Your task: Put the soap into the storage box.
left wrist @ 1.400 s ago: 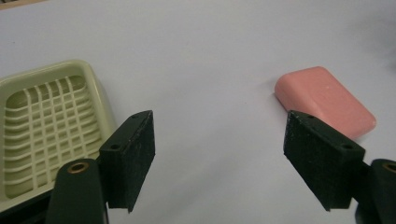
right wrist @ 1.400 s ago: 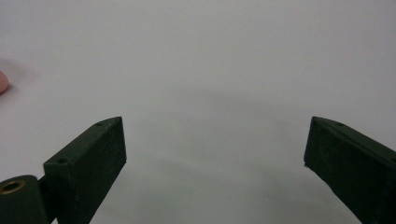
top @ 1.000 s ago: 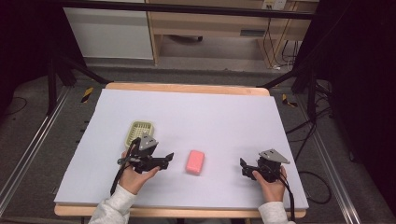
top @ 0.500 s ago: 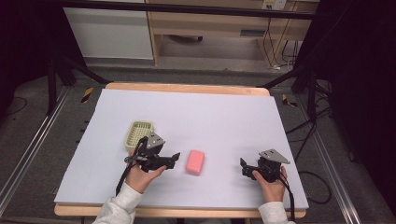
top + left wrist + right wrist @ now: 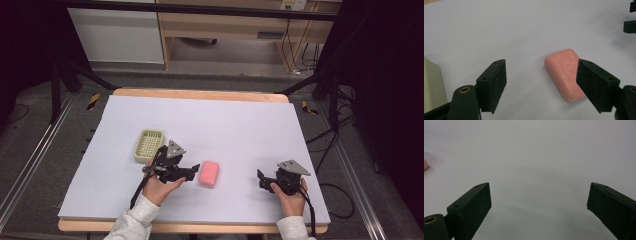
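The pink soap bar (image 5: 209, 173) lies flat on the white table (image 5: 240, 125), near the front edge and a little left of centre. The left hand-held gripper (image 5: 191, 169) sits just to its left, jaws spread wide and holding nothing. In the left gripper view the bar (image 5: 565, 72) lies ahead and off toward the right jaw, not yet centred between the two. Its long axis runs near to far with a slight slant, so closing across the short sides looks the likelier grip. The right hand-held gripper (image 5: 261, 179) rests well apart on the right, also wide and empty. A pale slotted dish (image 5: 149, 145) stands far-left of the left hand.
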Demonstrator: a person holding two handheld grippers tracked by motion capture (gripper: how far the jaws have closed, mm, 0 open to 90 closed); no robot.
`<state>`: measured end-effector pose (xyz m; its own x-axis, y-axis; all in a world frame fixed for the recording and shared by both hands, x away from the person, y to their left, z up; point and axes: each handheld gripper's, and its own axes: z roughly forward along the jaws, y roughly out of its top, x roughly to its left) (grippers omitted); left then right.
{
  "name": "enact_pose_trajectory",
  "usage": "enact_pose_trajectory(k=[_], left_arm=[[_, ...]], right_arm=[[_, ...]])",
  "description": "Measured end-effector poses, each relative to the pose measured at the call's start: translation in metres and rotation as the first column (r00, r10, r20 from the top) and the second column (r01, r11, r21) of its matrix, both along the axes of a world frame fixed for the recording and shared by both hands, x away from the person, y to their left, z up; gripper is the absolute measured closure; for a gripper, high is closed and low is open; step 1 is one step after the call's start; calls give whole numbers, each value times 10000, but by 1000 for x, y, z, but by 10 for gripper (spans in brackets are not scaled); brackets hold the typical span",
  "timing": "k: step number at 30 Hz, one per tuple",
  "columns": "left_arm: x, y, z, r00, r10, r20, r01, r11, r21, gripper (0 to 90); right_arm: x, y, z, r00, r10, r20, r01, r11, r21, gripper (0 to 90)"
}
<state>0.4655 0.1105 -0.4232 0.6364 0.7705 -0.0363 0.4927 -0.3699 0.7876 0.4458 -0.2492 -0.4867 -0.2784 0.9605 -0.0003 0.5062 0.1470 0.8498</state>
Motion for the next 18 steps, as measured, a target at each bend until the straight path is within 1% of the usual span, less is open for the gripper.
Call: enact_pose_trajectory(k=[2,4,7,8,10,11,13,14,17,18], left_arm=[[1,-2,0,10000,-28,-17,28,10000,8,242],[1,-5,0,9999,-88,-54,89,9999,108,241],[2,-9,-1,9999,-94,-74,95,9999,99,239],[2,-10,0,9998,-157,-108,159,9997,178,238],[3,-13,-1,9998,-128,-122,130,9998,129,238],[3,-14,-1,9997,-211,-157,215,9995,242,236],[4,-17,-1,9997,-185,-162,188,9996,194,234],[5,-17,-1,9996,-224,-190,229,9994,264,233],[6,-21,-2,9995,-198,-239,203,9996,219,229],[6,-21,-1,9994,-236,-257,243,9994,263,228]], right_arm=[[0,0,0,10000,0,17,0,10000,-34,57],[0,0,0,10000,5,15,-5,10000,-35,57],[0,0,0,10000,10,20,-10,10000,-46,57],[0,0,0,10000,15,35,-15,10000,-74,57],[0,0,0,10000,3,13,-3,10000,-33,57],[0,0,0,10000,3,21,-3,10000,-43,57],[0,0,0,10000,3,12,-3,10000,-21,57],[0,0,0,10000,-7,22,7,10000,-30,57],[0,0,0,10000,-6,15,6,10000,-31,57],[0,0,0,10000,-6,15,6,10000,-30,57]])
